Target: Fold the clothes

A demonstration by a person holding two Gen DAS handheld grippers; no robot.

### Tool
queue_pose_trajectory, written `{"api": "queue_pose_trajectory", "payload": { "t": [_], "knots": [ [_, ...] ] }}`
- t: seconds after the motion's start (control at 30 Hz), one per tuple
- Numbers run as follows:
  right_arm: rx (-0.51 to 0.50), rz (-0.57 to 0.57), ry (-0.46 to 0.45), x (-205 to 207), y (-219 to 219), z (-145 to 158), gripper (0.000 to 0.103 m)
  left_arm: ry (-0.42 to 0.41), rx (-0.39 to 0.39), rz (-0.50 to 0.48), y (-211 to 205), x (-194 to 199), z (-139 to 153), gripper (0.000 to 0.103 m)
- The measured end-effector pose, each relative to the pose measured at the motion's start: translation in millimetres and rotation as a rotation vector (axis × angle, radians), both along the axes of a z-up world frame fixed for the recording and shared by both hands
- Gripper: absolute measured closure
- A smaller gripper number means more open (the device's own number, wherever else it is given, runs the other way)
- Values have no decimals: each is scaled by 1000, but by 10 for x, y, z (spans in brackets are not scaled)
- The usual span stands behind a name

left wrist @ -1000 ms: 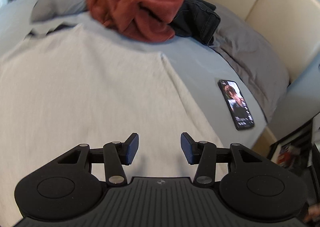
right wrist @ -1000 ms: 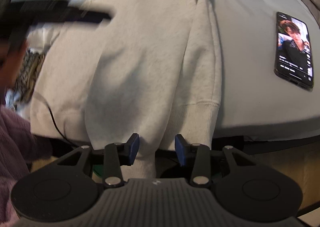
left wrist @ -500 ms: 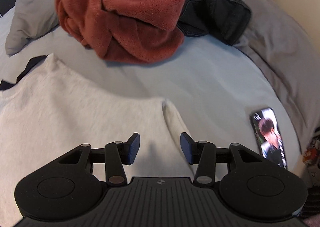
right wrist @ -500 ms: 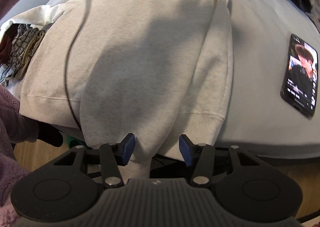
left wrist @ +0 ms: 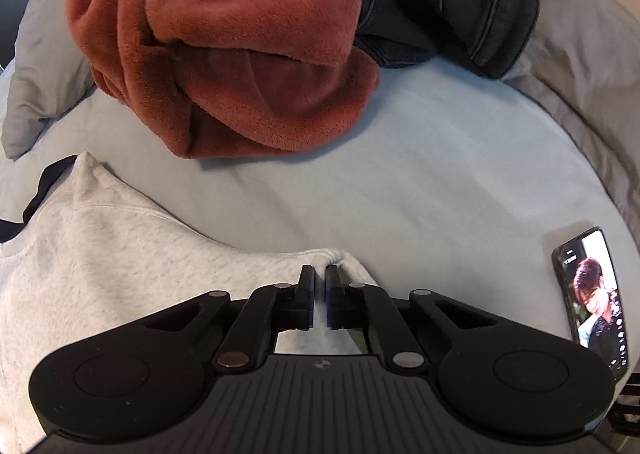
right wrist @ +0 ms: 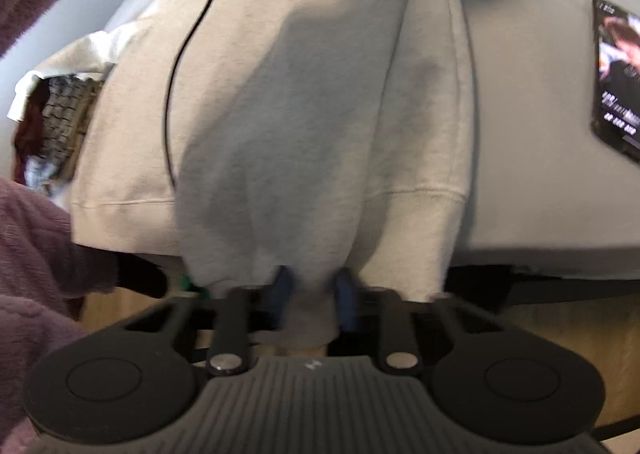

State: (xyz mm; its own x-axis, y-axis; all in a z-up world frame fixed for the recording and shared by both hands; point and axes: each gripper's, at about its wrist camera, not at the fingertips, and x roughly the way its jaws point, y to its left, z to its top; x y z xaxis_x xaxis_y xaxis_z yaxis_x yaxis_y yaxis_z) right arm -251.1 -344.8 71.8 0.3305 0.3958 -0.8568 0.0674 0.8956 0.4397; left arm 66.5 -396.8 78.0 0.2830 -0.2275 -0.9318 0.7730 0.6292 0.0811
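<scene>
Cream sweatshirt (left wrist: 120,262) flat on bed, both grippers pinching its edges.

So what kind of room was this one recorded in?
Most likely a bedroom: the cream sweatshirt lies on a bed with a pale blue sheet, grey pillows sit at its head, and more clothes are piled there, a rust fleece and dark jeans.

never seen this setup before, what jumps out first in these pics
The rust-red fleece heaped at the head of the bed, dark jeans beside it. Nearer, a cream sweatshirt lies flat, pinched by both: left hand-held gripper at its shoulder, right hand-held gripper on a cuff. A lit phone lies alongside.
</scene>
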Motion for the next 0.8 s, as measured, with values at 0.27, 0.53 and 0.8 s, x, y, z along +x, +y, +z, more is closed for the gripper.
{"api": "queue_pose_trajectory", "payload": {
  "t": [0.27,0.53,0.8],
  "knots": [
    [16,63,-108,-82,19,333,99,-9,26,-27,48,59,258,100],
    [-92,128,-226,-168,-58,855,100,1,12,-7,13,159,429,101],
    [-129,63,-60,-92,-281,444,100,-24,-30,25,-211,245,324,103]
  ]
}}
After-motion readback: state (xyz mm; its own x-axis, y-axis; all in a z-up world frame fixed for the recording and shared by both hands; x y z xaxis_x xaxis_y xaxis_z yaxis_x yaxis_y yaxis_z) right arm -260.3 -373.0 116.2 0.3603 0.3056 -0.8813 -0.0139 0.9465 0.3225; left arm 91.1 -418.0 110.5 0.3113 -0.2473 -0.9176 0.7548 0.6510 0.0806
